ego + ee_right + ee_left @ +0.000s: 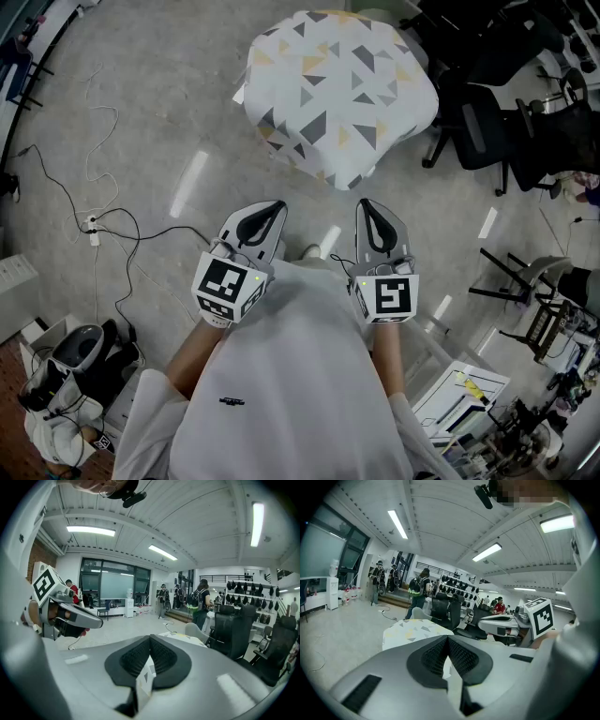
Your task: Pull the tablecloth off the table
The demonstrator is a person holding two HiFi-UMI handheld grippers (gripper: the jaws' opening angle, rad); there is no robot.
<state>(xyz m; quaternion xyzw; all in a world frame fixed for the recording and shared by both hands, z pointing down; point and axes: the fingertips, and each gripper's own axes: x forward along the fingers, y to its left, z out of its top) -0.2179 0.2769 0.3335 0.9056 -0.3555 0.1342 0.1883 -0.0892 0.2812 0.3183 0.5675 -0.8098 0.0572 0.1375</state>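
Observation:
A white tablecloth printed with grey and yellow triangles covers a small table at the top of the head view and hangs over its edges. Both grippers are held close to the person's body, short of the table's near edge. My left gripper is shut, its pads meeting with nothing in them. Beside it my right gripper is also shut and empty. In the left gripper view the tablecloth shows just beyond the jaws. The right gripper view shows only a strip of the tablecloth over the jaw tops.
Black office chairs crowd the table's right side. Cables and a power strip lie on the floor at left. A metal rack and papers stand at lower right. People stand far behind the table.

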